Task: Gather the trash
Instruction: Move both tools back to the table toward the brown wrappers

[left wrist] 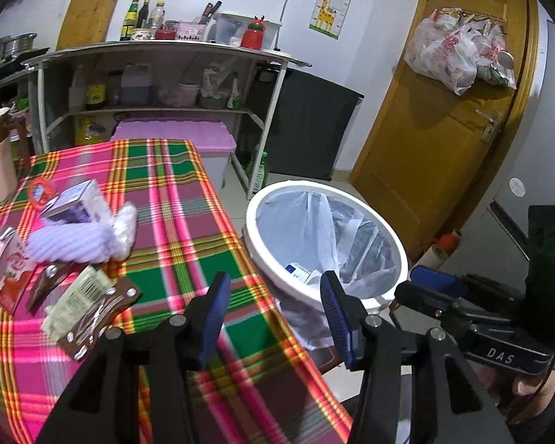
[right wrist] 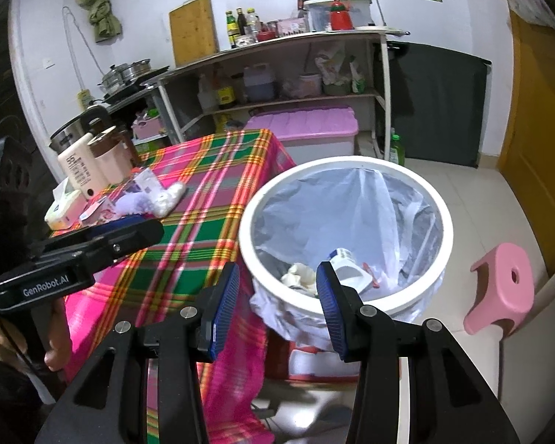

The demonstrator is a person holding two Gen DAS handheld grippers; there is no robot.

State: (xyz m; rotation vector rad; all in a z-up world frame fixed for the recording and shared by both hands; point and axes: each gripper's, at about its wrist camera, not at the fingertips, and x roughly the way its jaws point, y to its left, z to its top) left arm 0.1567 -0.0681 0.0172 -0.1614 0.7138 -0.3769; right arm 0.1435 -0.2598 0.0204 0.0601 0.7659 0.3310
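Both grippers — left gripper (left wrist: pixel 273 314) and right gripper (right wrist: pixel 277 307) — stood spread, empty. One white trash bin (left wrist: pixel 359 203) stood just beside the plaid tablecloth (left wrist: pixel 174 192). Two milk cartons (left wrist: pixel 7 270), one purple cloth (left wrist: pixel 70 244) and wrappers (left wrist: pixel 88 303) lay there — nothing blocked them.

I count one white bin (right wrist: pixel 346 170) beside my table (left wrist: pixel 174 199), one pink stool (right wrist: pixel 501 288), one purple-lidded box (right wrist: pixel 303 124), three bottles (left wrist: pixel 144 16) on the top shelf, two cartons (left wrist: pixel 77 203) and two brown wrappers (left wrist: pixel 88 310) on the cloth.
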